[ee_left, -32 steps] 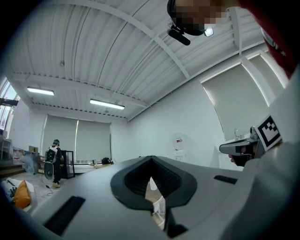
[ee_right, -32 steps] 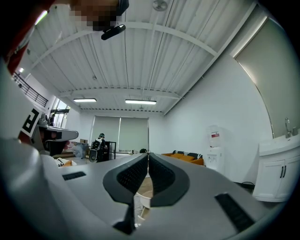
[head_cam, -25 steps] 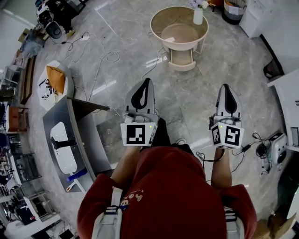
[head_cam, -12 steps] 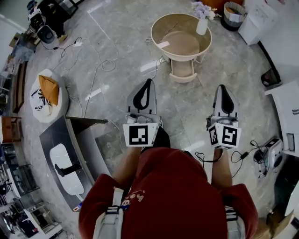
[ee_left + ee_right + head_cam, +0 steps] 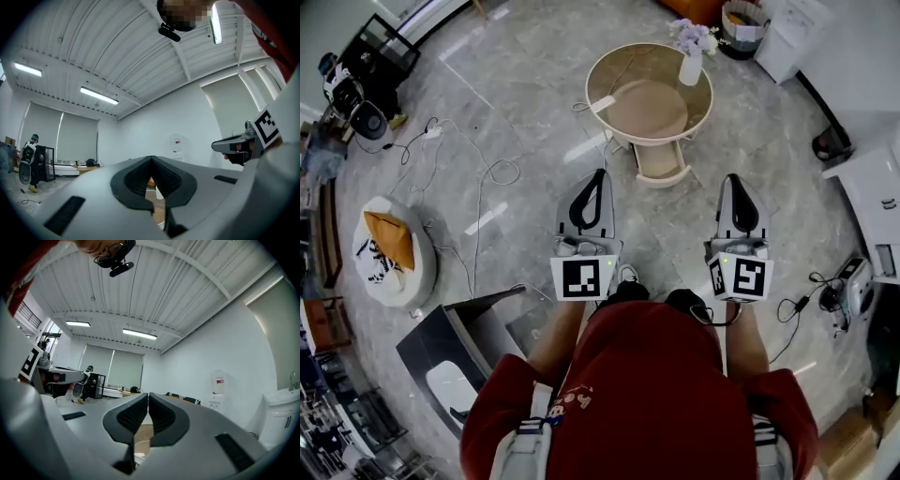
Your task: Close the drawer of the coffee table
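You held the left tool (image 5: 600,174) and the right tool (image 5: 733,178) clenched on nothing, well apart from the round desk (image 5: 692,124). Its drawer (image 5: 661,169) stood pulled out toward you.

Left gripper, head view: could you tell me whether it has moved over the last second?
Yes. The left gripper has advanced toward the coffee table; its tip now sits level with the open drawer front.
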Action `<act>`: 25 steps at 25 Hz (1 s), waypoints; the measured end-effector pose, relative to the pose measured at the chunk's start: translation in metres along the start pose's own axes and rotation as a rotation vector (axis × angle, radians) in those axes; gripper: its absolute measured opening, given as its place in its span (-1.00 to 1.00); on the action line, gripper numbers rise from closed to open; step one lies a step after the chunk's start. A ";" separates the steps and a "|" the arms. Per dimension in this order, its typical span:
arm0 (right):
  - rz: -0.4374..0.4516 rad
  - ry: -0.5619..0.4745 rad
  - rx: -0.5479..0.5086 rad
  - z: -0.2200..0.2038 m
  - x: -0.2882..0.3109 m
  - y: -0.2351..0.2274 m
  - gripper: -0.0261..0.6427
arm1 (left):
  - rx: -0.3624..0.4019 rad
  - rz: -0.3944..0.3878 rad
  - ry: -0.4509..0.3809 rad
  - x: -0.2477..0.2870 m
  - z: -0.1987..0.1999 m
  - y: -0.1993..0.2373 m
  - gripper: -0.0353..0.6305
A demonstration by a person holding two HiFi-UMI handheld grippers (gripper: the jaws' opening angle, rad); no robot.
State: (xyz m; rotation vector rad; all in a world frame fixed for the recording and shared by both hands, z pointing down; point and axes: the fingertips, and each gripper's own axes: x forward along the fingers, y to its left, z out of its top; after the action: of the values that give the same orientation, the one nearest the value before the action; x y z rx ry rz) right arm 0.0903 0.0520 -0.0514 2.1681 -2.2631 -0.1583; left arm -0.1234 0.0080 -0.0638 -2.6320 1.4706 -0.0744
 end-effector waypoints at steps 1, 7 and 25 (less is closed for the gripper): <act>-0.009 0.000 -0.012 -0.001 0.005 0.000 -0.85 | 0.001 -0.012 0.005 0.008 -0.003 0.001 -0.87; -0.045 -0.008 -0.009 -0.007 0.032 -0.030 -0.85 | 0.011 -0.029 -0.008 0.048 -0.006 -0.010 -0.86; 0.040 0.096 0.080 -0.108 0.116 -0.102 -0.85 | 0.033 0.034 0.028 0.149 -0.065 -0.035 -0.86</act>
State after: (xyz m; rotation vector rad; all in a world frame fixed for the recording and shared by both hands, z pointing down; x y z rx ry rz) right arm 0.1948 -0.0754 0.0401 2.1150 -2.2963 0.0365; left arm -0.0221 -0.1059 0.0027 -2.5893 1.5085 -0.1312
